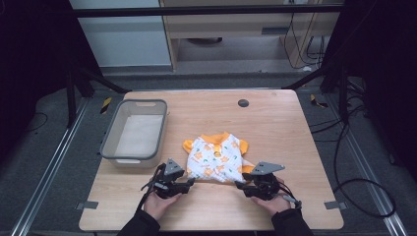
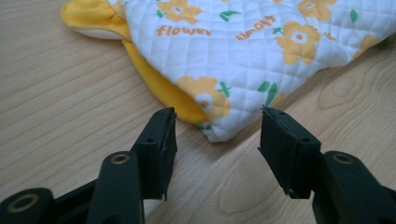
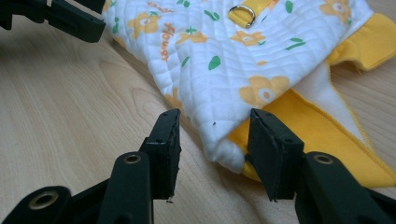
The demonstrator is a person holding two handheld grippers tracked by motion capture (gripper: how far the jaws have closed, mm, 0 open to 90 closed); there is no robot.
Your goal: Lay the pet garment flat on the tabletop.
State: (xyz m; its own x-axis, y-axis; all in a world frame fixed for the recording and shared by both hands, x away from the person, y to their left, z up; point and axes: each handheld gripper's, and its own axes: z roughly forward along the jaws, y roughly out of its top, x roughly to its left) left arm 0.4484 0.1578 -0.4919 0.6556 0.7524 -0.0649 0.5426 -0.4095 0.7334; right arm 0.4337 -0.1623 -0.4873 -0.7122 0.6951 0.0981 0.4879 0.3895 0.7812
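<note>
On the wooden surface, a small flower-print garment lies flat near its front edge, right of a grey basket. Left tongs stand apart around its near left corner, not yet pressing. Right tongs straddle the near right corner, jaws apart; whether one touches cloth is unclear.
</note>
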